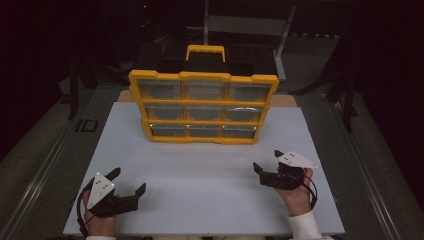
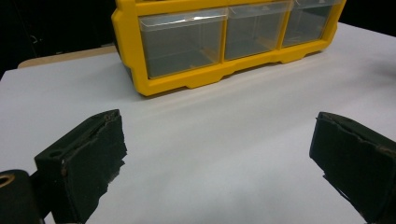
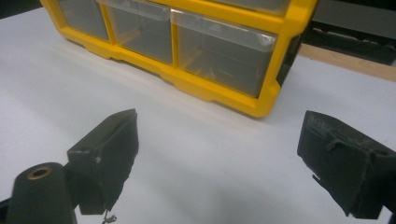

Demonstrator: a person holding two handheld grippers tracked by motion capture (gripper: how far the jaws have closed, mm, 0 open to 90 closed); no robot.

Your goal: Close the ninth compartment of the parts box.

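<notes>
A yellow organizer cabinet (image 1: 202, 107) with a handle on top and three rows of clear drawers stands upright at the back middle of the white table (image 1: 200, 170). All its drawers look closed. My left gripper (image 1: 129, 180) rests near the front left edge, open, nothing between its jaws. The right gripper (image 1: 267, 160) sits at the front right, open and empty too. In the left gripper view the cabinet's bottom row (image 2: 224, 42) lies ahead across bare tabletop. The right gripper view shows the bottom right drawer (image 3: 219, 53) with small metal parts inside.
Bare white tabletop (image 1: 200, 165) lies between the grippers and the cabinet. A wooden strip (image 3: 345, 58) borders the table behind the cabinet. Dark stands and a metal frame (image 1: 245, 25) surround the table in the unlit background.
</notes>
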